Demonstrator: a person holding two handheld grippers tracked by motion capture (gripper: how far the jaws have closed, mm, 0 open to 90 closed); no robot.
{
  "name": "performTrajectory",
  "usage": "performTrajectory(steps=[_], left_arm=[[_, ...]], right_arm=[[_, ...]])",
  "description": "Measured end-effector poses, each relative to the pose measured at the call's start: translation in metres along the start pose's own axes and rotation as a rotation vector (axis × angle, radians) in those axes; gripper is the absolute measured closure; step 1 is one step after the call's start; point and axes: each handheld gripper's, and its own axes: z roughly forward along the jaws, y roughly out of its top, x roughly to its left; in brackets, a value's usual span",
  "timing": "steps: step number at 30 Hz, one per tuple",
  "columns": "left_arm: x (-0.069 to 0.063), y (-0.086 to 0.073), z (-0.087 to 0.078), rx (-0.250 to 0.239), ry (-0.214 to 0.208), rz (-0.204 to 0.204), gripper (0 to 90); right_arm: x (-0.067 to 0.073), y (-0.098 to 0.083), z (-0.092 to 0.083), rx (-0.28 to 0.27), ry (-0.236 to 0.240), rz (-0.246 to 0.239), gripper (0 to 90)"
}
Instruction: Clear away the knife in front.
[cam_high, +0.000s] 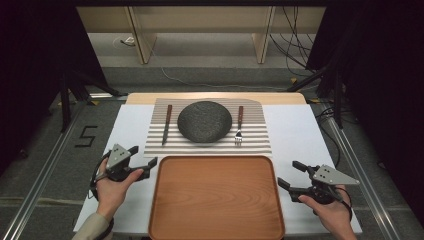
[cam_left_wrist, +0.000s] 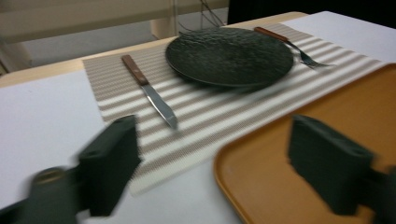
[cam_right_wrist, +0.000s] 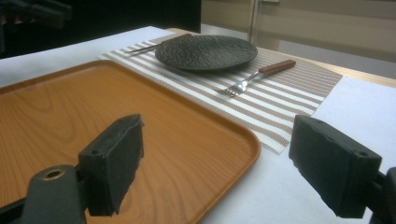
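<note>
High view first: a wooden tray (cam_high: 216, 197) lies on the near part of the white-covered worktop (cam_high: 295, 130), its long side running across. Behind it, touching or just short of its far edge, sits a striped placemat (cam_high: 255, 142). On the mat rests a dark, rough-textured round plate (cam_high: 204, 121), with a knife (cam_high: 166, 125) to its left and a fork (cam_high: 239, 126) to its right — both with reddish-brown handles pointing away from the person, both lying flat and just clear of the plate's rim.

Left tongs (cam_high: 139, 162) hover beside the tray's far left corner, held in the person's left hand (cam_high: 112, 187), jaws spread with nothing between them. Right tongs (cam_high: 291, 175) sit just off the tray's right edge, held in the right hand (cam_high: 332, 212), jaws also spread wide and empty. Neither pair touches the tray.

Left gripper view, somewhat blurred, looks past its own two black jaws toward the mat (cam_left_wrist: 205, 126); the knife (cam_left_wrist: 150, 92) lies ahead, the plate (cam_left_wrist: 229, 56) beyond it, the fork (cam_left_wrist: 299, 49) at the far side, and the tray's corner (cam_left_wrist: 289, 163) lies below the right-hand jaw.

Right gripper view shows the tray (cam_right_wrist: 93, 121) under the left-hand jaw, the bare white worktop (cam_right_wrist: 275, 196) between the jaws, and the fork (cam_right_wrist: 259, 77) and plate (cam_right_wrist: 206, 52) farther off on the mat (cam_right_wrist: 289, 100).
</note>
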Motion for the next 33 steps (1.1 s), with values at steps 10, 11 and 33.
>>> performTrajectory(steps=[10, 11, 33], left_arm=[[0.028, 0.056, 0.083, 0.102, 0.014, 0.048, 90.0], [0.031, 0.061, 0.093, 0.117, 0.019, 0.051, 90.0], [0.06, 0.076, 0.208, 0.346, 0.068, 0.138, 90.0]], right_arm=[[-0.001, 0.0, 0.001, 0.003, 0.0, -0.008, 18.7], [-0.001, 0.0, 0.001, 0.003, 0.0, -0.008, 18.7], [-0.002, -0.002, -0.003, 0.004, 0.004, 0.0, 18.7]])
